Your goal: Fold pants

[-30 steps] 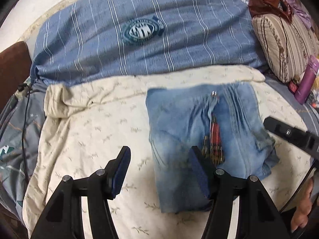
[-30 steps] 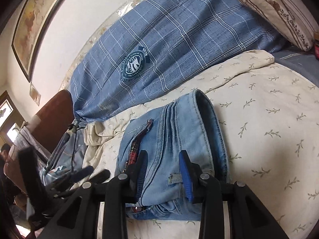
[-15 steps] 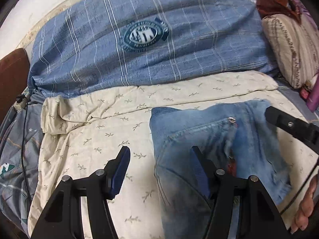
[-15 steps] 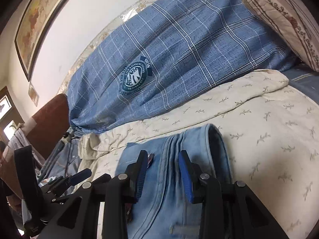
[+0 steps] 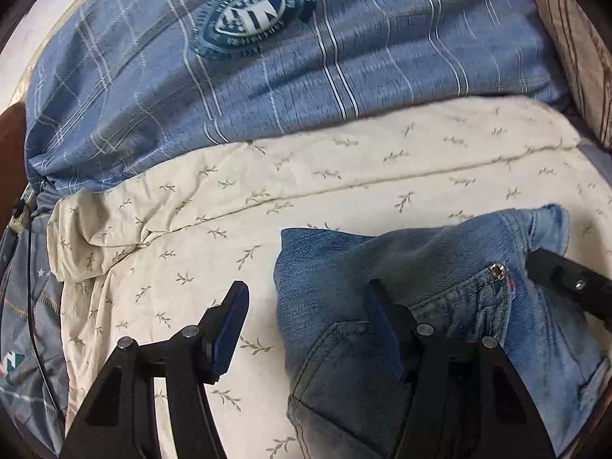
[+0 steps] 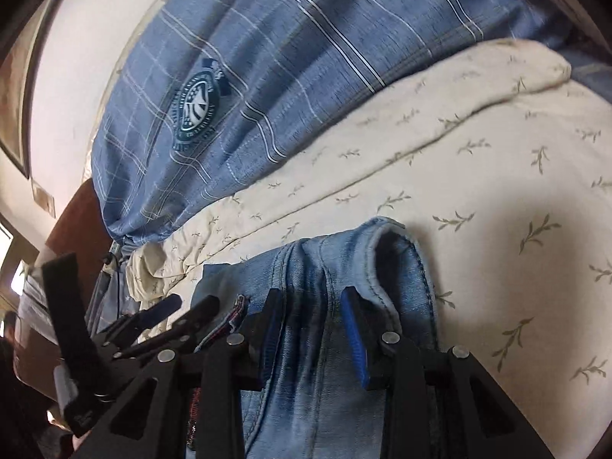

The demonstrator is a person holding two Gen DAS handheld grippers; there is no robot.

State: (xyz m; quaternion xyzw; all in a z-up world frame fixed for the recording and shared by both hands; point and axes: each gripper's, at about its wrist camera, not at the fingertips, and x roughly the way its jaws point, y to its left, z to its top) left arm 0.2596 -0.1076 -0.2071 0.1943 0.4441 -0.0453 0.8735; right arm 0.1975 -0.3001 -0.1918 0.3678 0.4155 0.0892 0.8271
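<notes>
Right gripper [image 6: 311, 329] is clamped on a bunched ridge of the pants [image 5: 401, 329], its 2 blue pads pinching seamed denim near the waistband. Left gripper [image 5: 306, 329] stands apart and grips nothing: 1 finger lies over the cream bedsheet [image 5: 183, 237], the other over the denim's left edge. The pants sit on the bed as a compact bundle, toward the near right of the sheet, well apart from the blue plaid cushion [image 5: 267, 76] along the far edge. Judging by that compact shape, with a back pocket on top, most of the folding looks done. What seems left is setting the bundle flat, smoothing it and letting go.
</notes>
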